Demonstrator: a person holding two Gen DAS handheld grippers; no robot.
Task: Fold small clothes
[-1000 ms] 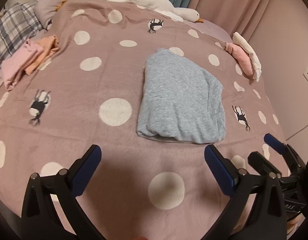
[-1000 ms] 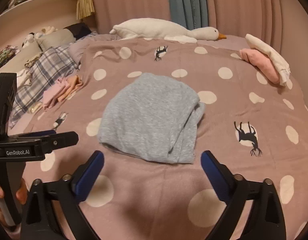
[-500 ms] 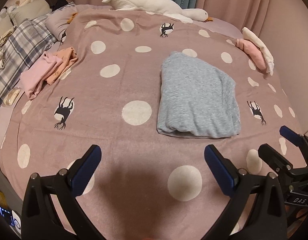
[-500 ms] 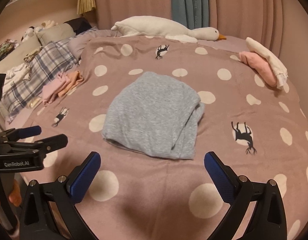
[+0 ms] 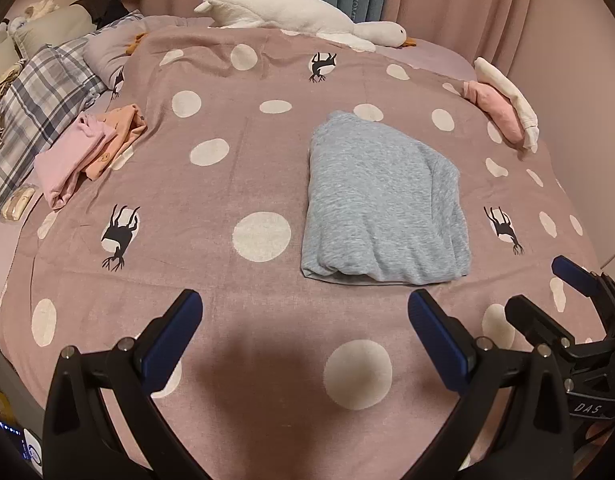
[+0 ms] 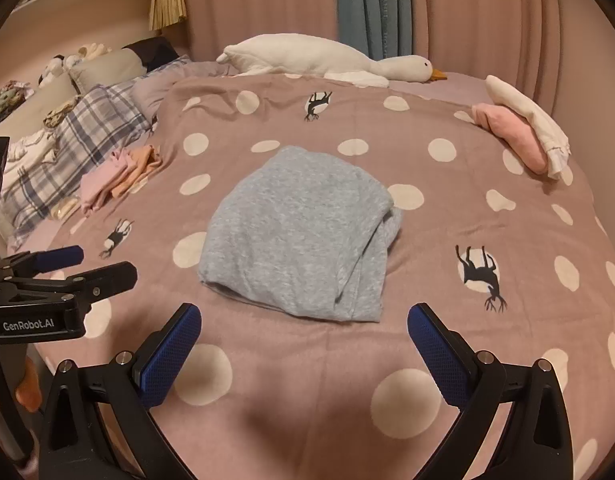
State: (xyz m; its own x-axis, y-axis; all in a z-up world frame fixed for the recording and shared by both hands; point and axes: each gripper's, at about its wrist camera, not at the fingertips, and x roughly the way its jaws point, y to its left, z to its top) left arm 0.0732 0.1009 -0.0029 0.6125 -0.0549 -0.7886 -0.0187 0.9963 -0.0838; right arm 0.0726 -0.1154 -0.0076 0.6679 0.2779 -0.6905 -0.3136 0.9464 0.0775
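I am holding both tools low over the near edge of the bed (image 5: 267, 420), and neither is gripping anything: the left gripper (image 5: 303, 334) is standing with its blue pads wide apart over bare bedspread, and the right gripper (image 6: 303, 344) is spread just as wide, also short of the cloth. Taking the grey garment (image 5: 381, 204) as my landmark, it is lying just beyond both grippers, flat on the spotted bedspread, already doubled into a compact block with its folded edge facing me and a few loose layers showing along its right side. I am judging that this piece is essentially folded and is only waiting to be tidied or carried to a pile. To the far left of the grey garment, well apart from it, a pink and orange bundle (image 5: 87, 152) is sitting in a loose heap, which I am reading as work still to do, though I cannot tell how neatly it is folded. To the far right of the grey garment, a pink and white stack (image 5: 503, 108) is resting at the bed's edge, looking finished. Beyond the grey garment, a plush goose (image 5: 303, 16) is stretching along the head of the bed. I am seeing no basket, box or other container anywhere here.
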